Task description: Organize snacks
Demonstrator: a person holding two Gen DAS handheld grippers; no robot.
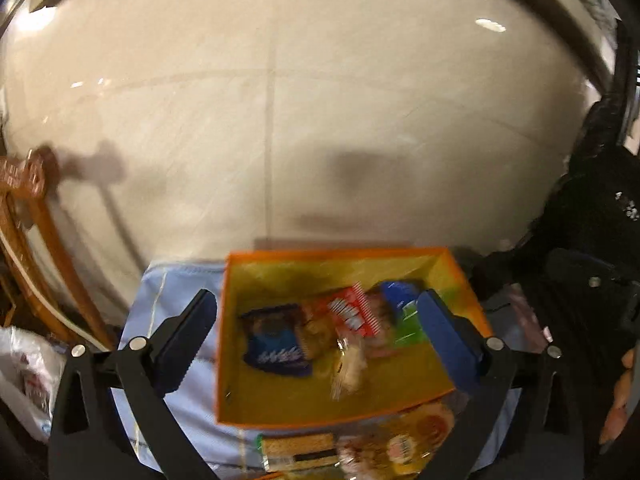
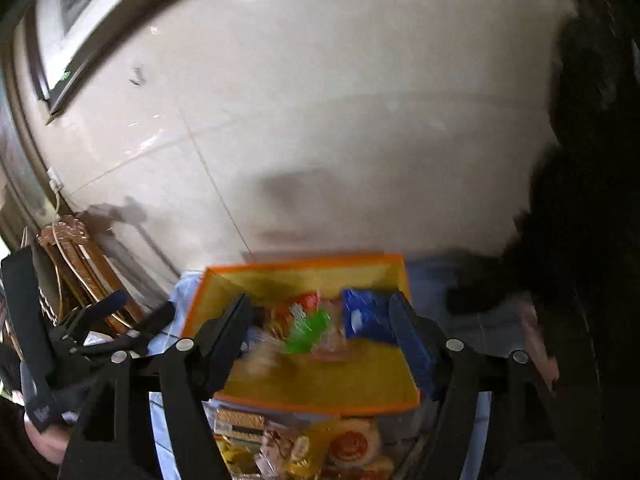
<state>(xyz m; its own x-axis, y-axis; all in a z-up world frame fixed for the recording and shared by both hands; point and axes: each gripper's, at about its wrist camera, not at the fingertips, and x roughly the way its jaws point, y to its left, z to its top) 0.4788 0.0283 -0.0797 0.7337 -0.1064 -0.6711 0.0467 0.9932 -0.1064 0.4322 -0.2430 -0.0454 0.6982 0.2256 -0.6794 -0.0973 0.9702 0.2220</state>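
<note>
While both views are smeared by motion, the layout reads clearly enough from left to right. At the far left of the left wrist view a brown wooden chair frame (image 1: 44, 216) stands on the pale tiled floor (image 1: 320, 120), with a white plastic bag (image 1: 28, 376) below it. Next comes the light blue tablecloth (image 1: 176, 400), and on it the shallow orange-rimmed yellow cardboard box (image 1: 340, 254). Inside the box lie several packets in a loose heap: a dark blue snack packet (image 1: 276, 340) at the left, a red-and-white striped packet (image 1: 352, 312) in the middle, a clear wrapped biscuit packet (image 1: 348, 368) below it, and a blue packet (image 1: 400, 292) at the right; a green wrapper (image 2: 308, 328) shows best from the right wrist view. The left gripper (image 1: 316, 336) hovers over the box with its jaws spread wide and nothing between them; the right gripper (image 2: 320, 332) is likewise released, its jaws apart over the heap and gripping nothing. Nearer the cameras, outside the box, at least 2 more items wait on the cloth: a flat cracker packet (image 1: 296, 452) and a yellow packet with a round orange label (image 1: 404, 440). At the far right a person's fingers (image 1: 620, 400) and dark sleeve show. My judgement is that the sorting is partly done: about 5 packets are boxed, while the pile outside remains to be moved.
</note>
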